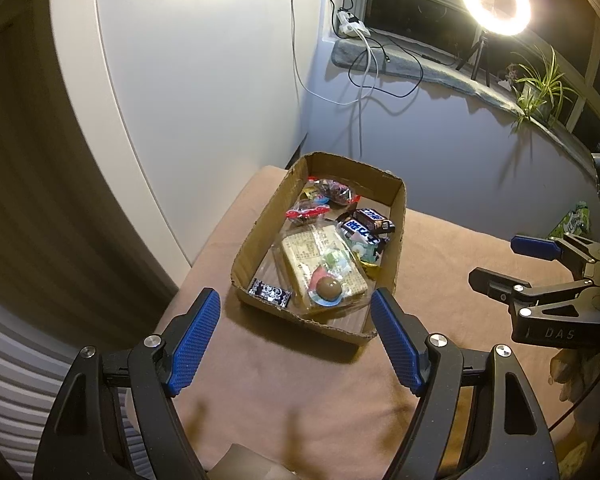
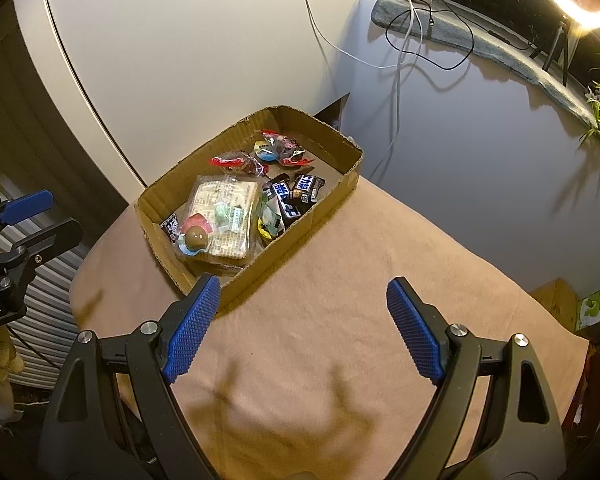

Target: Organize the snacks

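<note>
A: What is closest to us?

B: The left gripper (image 1: 296,320). Its blue pads (image 1: 192,340) are wide apart and nothing is between them. It hangs over the cloth (image 1: 280,380), just in front of the box (image 1: 396,240).

A: And the right gripper (image 2: 304,320)?

B: Same thing. Its pads are spread wide and it holds nothing. It is over the bare cloth too, with one pad close to the near corner of the box.

A: Where are the snacks?

B: All in the box. At the near end is a big flat pack (image 1: 324,264) in clear wrap. A round brown candy (image 1: 329,289) sits on top of it. Beside the pack, in the near corner, is a small black packet (image 1: 270,292).

A: What is farther back?

B: Dark bars (image 1: 366,222) with blue and white letters lie by the right wall of the box. Behind the pack are red packets (image 1: 308,211). The far end of the box is bare.

A: And past the box?

B: A white cupboard (image 1: 200,80) on the left and a gray wall. Wires (image 1: 364,80) hang down from the sill (image 1: 420,64). A ring light (image 1: 495,0) glows up there, and a plant (image 1: 540,88) stands next to it.
</note>
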